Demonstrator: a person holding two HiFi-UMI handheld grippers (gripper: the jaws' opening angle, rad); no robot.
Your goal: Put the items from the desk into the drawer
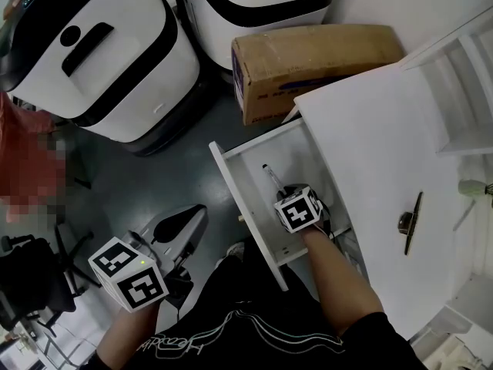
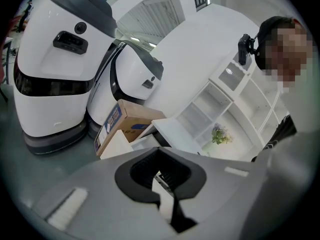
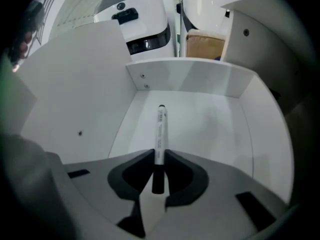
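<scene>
The white drawer (image 1: 231, 183) stands pulled out from the white desk (image 1: 370, 129). My right gripper (image 1: 283, 193) reaches steeply down into it and is shut on a white marker (image 1: 271, 177) with a dark cap. In the right gripper view the marker (image 3: 160, 134) sticks forward from the right gripper (image 3: 158, 156) over the bare drawer floor (image 3: 210, 129), its capped end clamped between the pads. My left gripper (image 1: 191, 217) hangs low at the left over the floor, away from the desk. In its own view the left gripper (image 2: 165, 181) shows a narrow gap with nothing in it.
A slim dark pen-like item (image 1: 414, 222) lies on the desk top near a small plant (image 1: 474, 189). A cardboard box (image 1: 308, 60) sits on the floor behind the drawer. Two large white machines (image 1: 100, 52) stand beyond. White shelving (image 1: 462, 91) rises at the right.
</scene>
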